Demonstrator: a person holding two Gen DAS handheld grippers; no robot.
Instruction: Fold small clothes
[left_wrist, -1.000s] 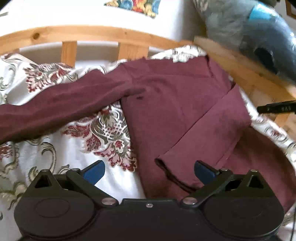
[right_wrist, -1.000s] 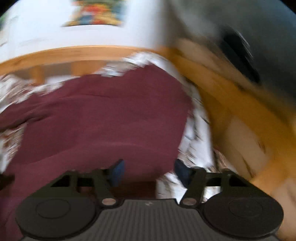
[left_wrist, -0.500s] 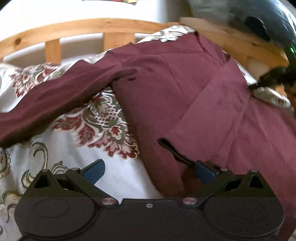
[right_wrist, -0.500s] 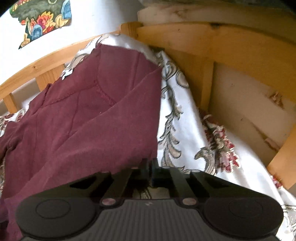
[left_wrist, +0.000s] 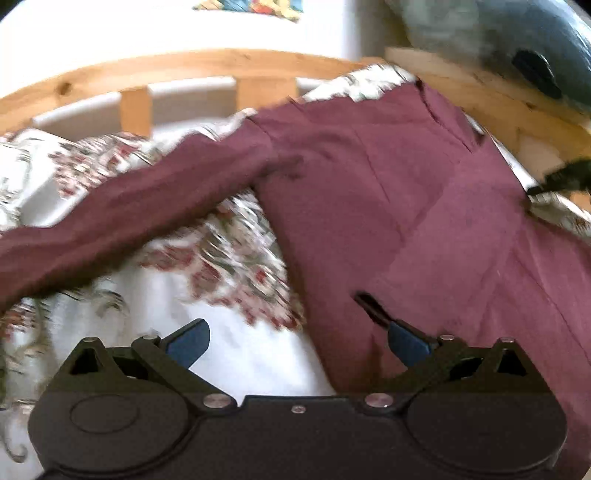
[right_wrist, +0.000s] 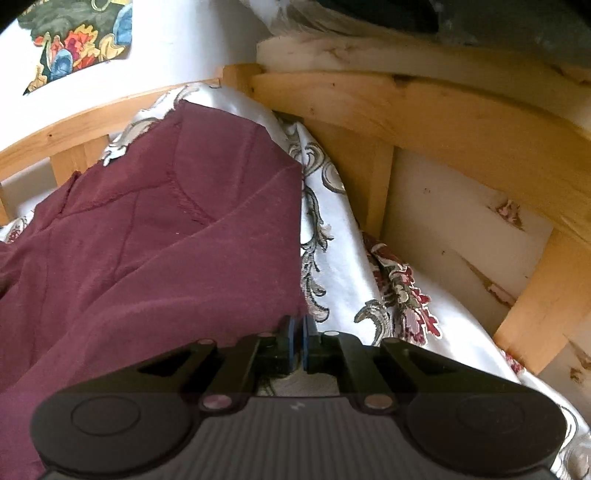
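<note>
Shirt (right_wrist: 155, 236): maroon knit cloth, matt, soft, with stitched seams that show as raised lines.
Bedspread (right_wrist: 343, 266): white woven cloth with a faint sheen, printed in red and grey-green scrolls.
Bed frame (right_wrist: 424, 122): pale wood, knotty, smooth, lightly glossy.
Left hand-held gripper (left_wrist: 295, 338): matt black plastic body, blue pads on the fingers (left_wrist: 186, 338), small shiny metal pins.
Right hand-held gripper (right_wrist: 297, 341): matt black plastic with a ribbed grey top.
Wall (right_wrist: 166, 44): white, matt.

The left black plastic gripper (left_wrist: 297, 341) has blue-padded fingers (left_wrist: 188, 339), round disc housings and silver screws. The right black gripper (right_wrist: 297, 341) matches it, with a ribbed grey centre panel.
</note>
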